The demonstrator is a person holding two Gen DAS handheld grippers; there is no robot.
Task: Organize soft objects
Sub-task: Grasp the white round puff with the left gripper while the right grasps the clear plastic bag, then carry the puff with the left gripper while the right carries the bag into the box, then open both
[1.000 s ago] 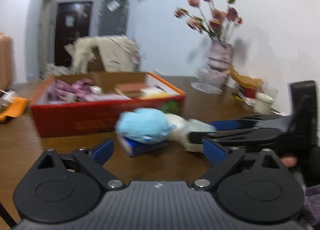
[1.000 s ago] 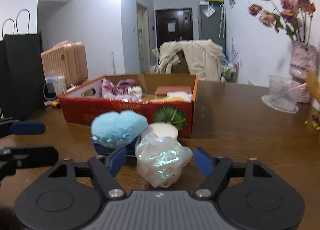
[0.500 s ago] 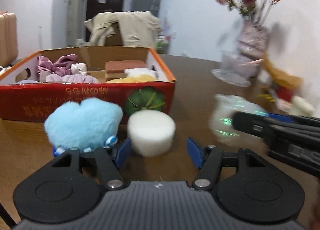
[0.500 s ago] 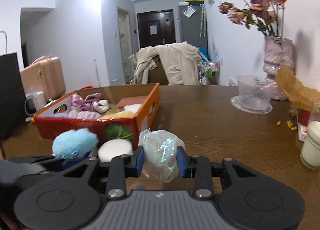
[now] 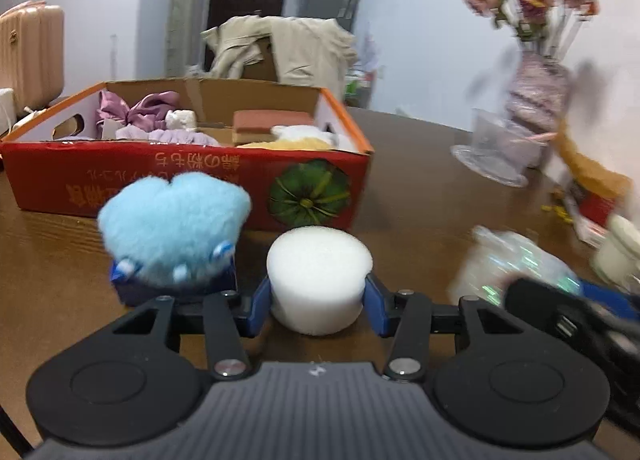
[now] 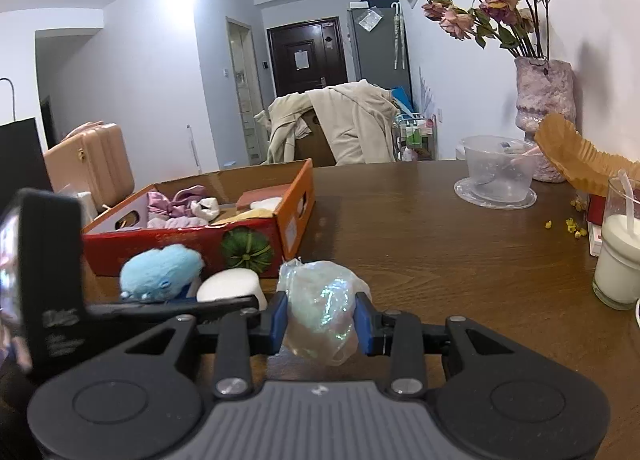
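Observation:
My left gripper (image 5: 318,302) is shut on a white foam cylinder (image 5: 318,278) on the brown table. A fluffy light-blue plush (image 5: 172,230) sits on a small blue box just left of it. My right gripper (image 6: 322,320) is shut on a crinkly iridescent plastic bundle (image 6: 322,308), which also shows blurred in the left wrist view (image 5: 512,264). In the right wrist view the foam cylinder (image 6: 230,286) and the plush (image 6: 160,270) lie to the left. A red-orange cardboard box (image 5: 200,175) behind them holds purple cloth, a brick-red sponge and other soft items.
A clear plastic bowl (image 6: 498,173), a vase of dried roses (image 6: 544,115), brown paper liners (image 6: 580,161) and a glass of milk (image 6: 618,260) stand along the table's right side by the wall. A chair draped with a beige coat (image 6: 340,127) stands beyond the table.
My left gripper has moved in and closed on the white foam cylinder. My right gripper closed on the iridescent bundle and carried it to the right, away from the cylinder.

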